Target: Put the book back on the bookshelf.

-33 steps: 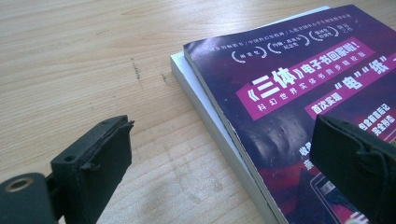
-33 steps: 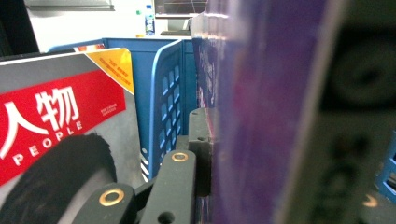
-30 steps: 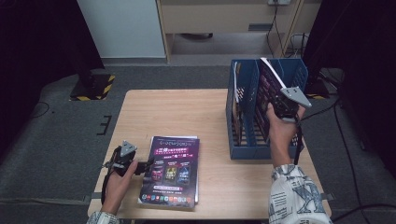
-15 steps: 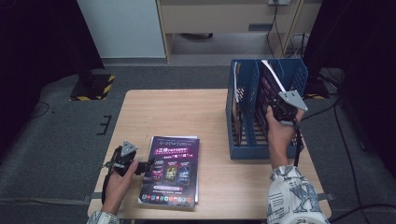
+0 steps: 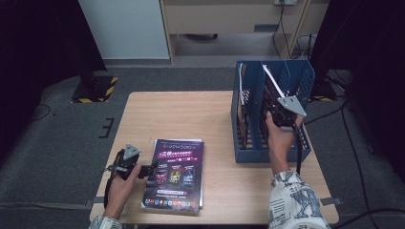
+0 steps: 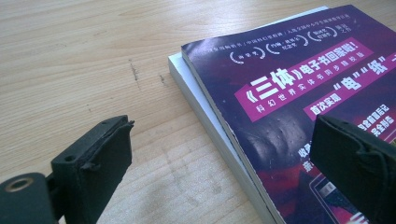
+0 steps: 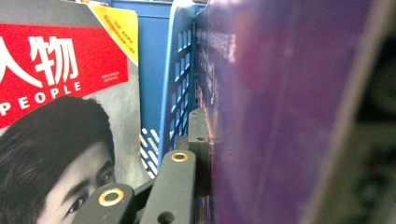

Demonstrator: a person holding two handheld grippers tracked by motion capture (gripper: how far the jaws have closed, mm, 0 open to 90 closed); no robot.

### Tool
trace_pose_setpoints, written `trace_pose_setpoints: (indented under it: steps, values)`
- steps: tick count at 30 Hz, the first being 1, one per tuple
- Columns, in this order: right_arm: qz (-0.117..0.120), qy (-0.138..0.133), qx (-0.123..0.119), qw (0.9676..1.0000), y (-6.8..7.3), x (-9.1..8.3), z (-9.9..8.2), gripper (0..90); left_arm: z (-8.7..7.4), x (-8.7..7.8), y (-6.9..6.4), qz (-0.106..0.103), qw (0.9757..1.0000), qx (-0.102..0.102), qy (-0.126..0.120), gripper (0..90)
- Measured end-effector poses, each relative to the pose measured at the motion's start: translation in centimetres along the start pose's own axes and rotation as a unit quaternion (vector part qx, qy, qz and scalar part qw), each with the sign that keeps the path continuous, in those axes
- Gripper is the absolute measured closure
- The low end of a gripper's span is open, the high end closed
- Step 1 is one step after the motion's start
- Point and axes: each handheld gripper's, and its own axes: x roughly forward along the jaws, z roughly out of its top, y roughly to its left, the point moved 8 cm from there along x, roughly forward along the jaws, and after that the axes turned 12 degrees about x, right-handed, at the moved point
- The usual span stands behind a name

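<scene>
Purple magazine (image 5: 276, 93) clamped in right gripper (image 5: 282, 114), tilted inside blue file rack (image 5: 248, 145) at table's far right; red-cover magazine (image 7: 51, 70) in neighbouring slot; near edge: left gripper (image 5: 152, 168) jaws apart at purple booklet (image 5: 176, 174) lying flat on white one (image 6: 196, 95)

A purple-covered magazine (image 6: 299, 107) is seen lying on a paler booklet (image 6: 205, 116) upon the wooden table (image 6: 84, 56). The left gripper (image 6: 224, 163) is held with jaws wide apart, one seemingly above the cover.
</scene>
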Motion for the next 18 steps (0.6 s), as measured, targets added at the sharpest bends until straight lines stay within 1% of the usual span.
trace_pose_setpoints:
  steps: [3,4,5,9,13,18]
  values:
    - [-0.001,0.001,-0.004,1.0000,0.1,0.0,-0.1,82.5,0.0,0.0,0.0,0.000,1.0000,0.001,0.000,5.1]
    - [-0.004,0.003,-0.013,0.9999,0.3,0.0,-0.2,82.4,0.0,0.0,-0.1,-0.001,1.0000,0.002,0.001,5.1]
    - [-0.004,0.003,-0.013,0.9999,0.3,0.0,-0.2,82.4,0.0,0.0,-0.1,-0.001,1.0000,0.002,0.001,5.1]
    - [-0.008,0.005,-0.028,0.9996,0.9,0.1,-0.6,82.0,0.0,0.0,-0.1,-0.001,1.0000,0.001,-0.001,5.1]
    - [-0.007,0.010,-0.026,0.9996,1.4,0.1,-0.7,80.6,0.0,0.0,0.0,-0.001,1.0000,0.000,0.000,5.1]
    - [-0.005,0.009,-0.024,0.9997,1.7,0.1,-0.8,79.2,0.0,0.0,-0.1,-0.001,1.0000,0.001,-0.001,5.1]
